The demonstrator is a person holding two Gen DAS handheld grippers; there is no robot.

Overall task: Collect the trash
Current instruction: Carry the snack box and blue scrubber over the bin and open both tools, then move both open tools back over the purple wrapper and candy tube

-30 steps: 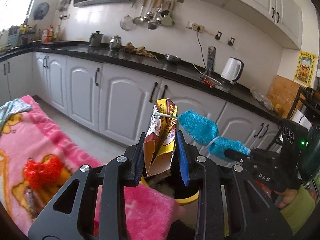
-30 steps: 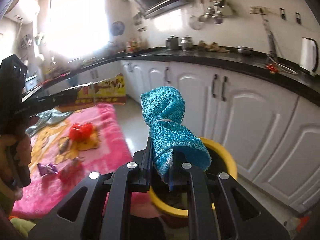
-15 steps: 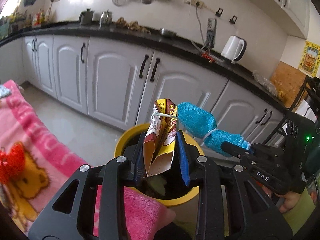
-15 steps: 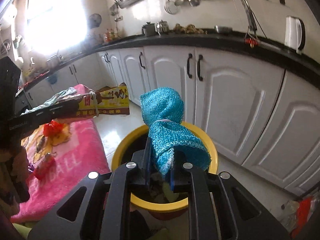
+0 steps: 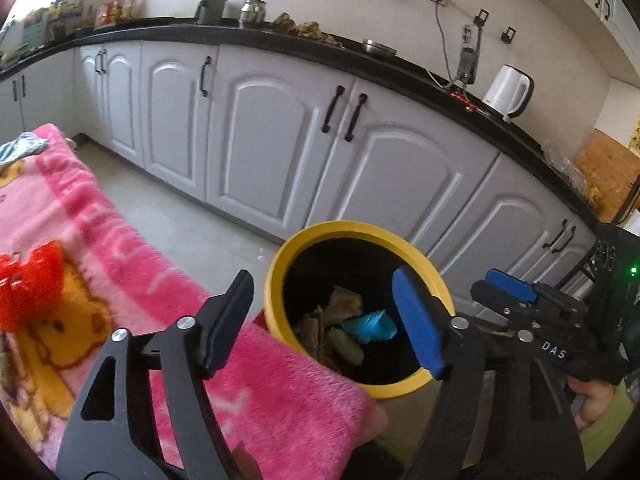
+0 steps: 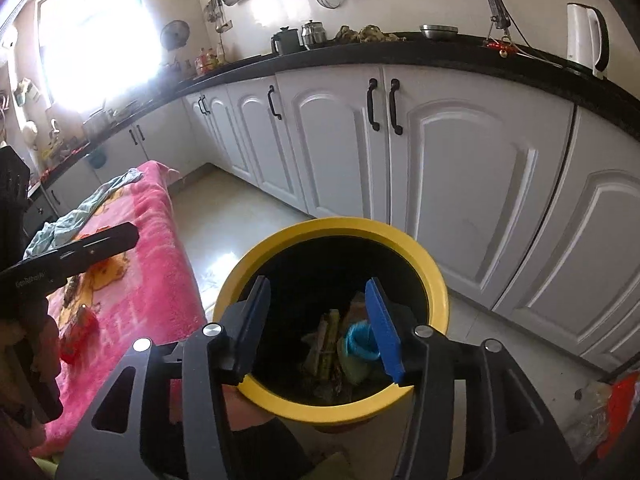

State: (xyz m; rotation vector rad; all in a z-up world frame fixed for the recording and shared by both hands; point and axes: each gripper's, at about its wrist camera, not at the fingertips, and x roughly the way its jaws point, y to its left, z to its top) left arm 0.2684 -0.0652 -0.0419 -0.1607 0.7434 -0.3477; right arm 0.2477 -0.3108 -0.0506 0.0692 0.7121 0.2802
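Both grippers hang above the bin with nothing in their grasp. We hold the left gripper (image 5: 322, 320) with its jaws spread wide, having just been opening, and only air lies between its flat pads, one black, one blue. Our right gripper (image 6: 318, 328) has likewise just been opening; its jaws stand parted over the mouth of the bin, released, with nothing between them.

Going from largest down: a run of glossy white cabinets (image 5: 276, 136) with arched panel doors and black bar handles curves under a polished black tabletop (image 5: 400, 66). Beside the bin lies a fluffy pink blanket (image 5: 248, 364) with a plush, fuzzy nap and printed yellow figures. The round trash bin (image 6: 240, 268) has a smooth yellow plastic rim and a dark, deep interior. On the tabletop stands a white plastic kettle (image 5: 508, 92), tall and rounded.

Inside the bin, at the bottom, rest the task's things: a flattened yellow-brown carton (image 6: 324, 340), creased and angular, and next to it the blue knitted cloth (image 6: 360, 340), soft and bunched into a roll. A crumpled red wrapper (image 5: 30, 280) lies on the blanket.
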